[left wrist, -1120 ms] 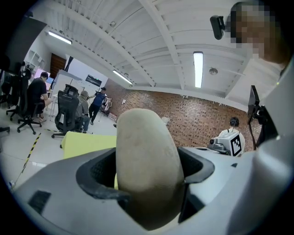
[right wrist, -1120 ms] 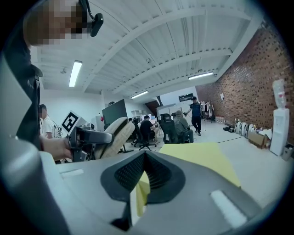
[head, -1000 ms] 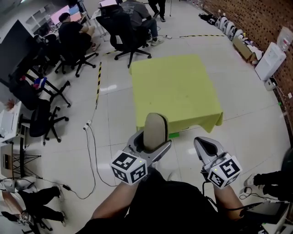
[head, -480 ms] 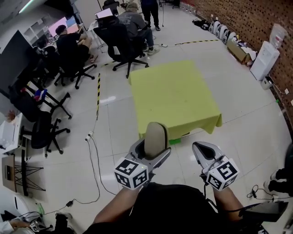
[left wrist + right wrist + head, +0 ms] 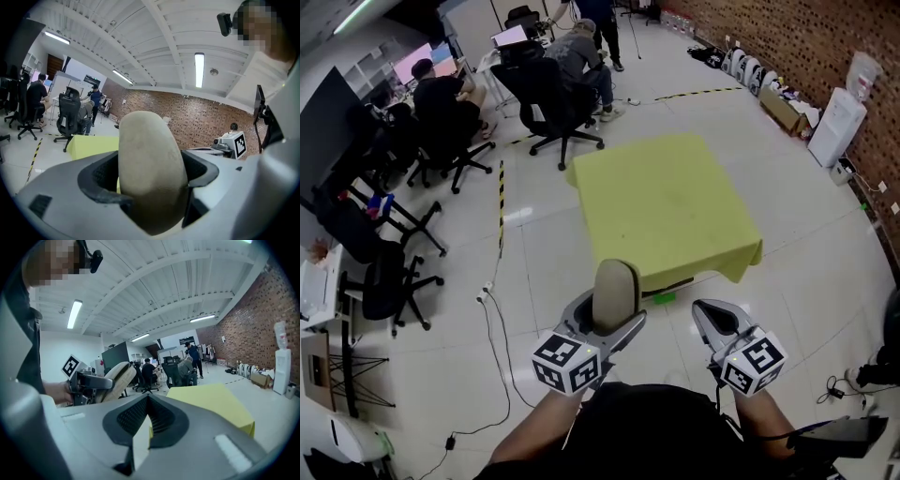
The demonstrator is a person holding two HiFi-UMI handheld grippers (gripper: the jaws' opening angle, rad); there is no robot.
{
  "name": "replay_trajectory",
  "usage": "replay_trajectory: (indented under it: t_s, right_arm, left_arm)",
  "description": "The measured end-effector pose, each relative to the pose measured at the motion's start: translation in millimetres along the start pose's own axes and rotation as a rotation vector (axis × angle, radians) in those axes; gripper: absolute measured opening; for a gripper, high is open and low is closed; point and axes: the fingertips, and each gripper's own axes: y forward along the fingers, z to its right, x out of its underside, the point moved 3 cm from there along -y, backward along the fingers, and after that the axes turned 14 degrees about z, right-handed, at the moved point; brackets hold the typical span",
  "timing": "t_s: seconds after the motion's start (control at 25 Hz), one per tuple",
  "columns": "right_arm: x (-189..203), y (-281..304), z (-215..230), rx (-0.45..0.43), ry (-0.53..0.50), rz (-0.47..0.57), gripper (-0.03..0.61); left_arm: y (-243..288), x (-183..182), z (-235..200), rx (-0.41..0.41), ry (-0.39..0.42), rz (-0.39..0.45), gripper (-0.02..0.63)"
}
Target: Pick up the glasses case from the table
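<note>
Beige and rounded, the glasses case [image 5: 616,292] is already off the surface [image 5: 666,197] and stands upright in the left claw [image 5: 605,317], which grasps it with jaws spread wide round its lower part while the upper part sticks out above them. It hangs over bare floor close to the person's body, short of the near edge of the yellow cloth. The right claw [image 5: 717,311] is clenched on nothing, beside the left and apart from it. By my judgement the pick-up is done, and what matters now is a steady hold: the shell looks smooth and curved, so it could slide out if the squeeze eases or the claw tips, and keeping it upright with even pressure seems wise. The draped near edge and corner of the surface lie just ahead, with nothing seen on top. Open tiled floor lies to either side; a cable [image 5: 492,319] trails on the left, office chairs [image 5: 548,103] with seated people stand farther off, and the brick wall [image 5: 825,37] with its boxes is well apart on the right.
</note>
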Motion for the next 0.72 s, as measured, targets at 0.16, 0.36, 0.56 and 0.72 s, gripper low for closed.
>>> replay_trajectory:
  t_s: [0.16,0.36,0.56,0.72]
  right_arm:
    - [-1,12,-7,0.003,-0.012,-0.004,0.002]
    - [-2,19,-15,0.005,-0.020,-0.006,0.002]
    - [-8,20,-10,0.005,-0.027,-0.011,0.002]
    - [-10,17,-8,0.007,-0.037,-0.010,0.000]
  left_arm:
    - [-4,-11,-9,0.022,0.012,0.010,0.411]
    - [-9,-16,-14,0.035,0.018,0.008,0.411]
    - [-1,-18,-12,0.040,0.017,0.004,0.411]
    - [1,-20,-8,0.046,0.020,0.015,0.410]
